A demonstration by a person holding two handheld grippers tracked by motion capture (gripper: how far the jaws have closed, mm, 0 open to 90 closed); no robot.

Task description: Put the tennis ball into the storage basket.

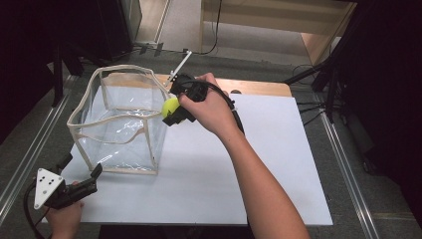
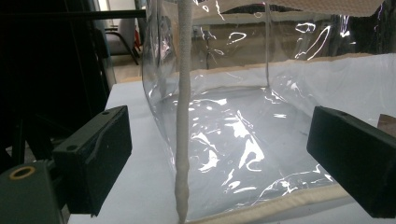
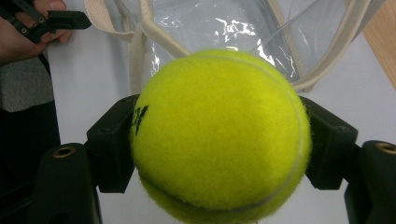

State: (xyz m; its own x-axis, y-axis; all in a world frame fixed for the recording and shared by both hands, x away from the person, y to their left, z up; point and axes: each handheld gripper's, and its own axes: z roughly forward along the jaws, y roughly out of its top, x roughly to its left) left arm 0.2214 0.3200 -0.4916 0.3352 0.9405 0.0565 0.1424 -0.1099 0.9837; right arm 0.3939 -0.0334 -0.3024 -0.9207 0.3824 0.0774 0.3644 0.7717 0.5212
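While the right hand-held gripper clamps the tennis ball, it hangs just at the clear bag's right rim. Its mouth lies left, below. The left hand-held gripper waits open by the bag's near corner.

The bag stood on the left half of the sheet that covered the table. My right gripper held the ball at the bag's far right corner, above its rim. My left gripper waited near the bag's near left corner, jaws apart.
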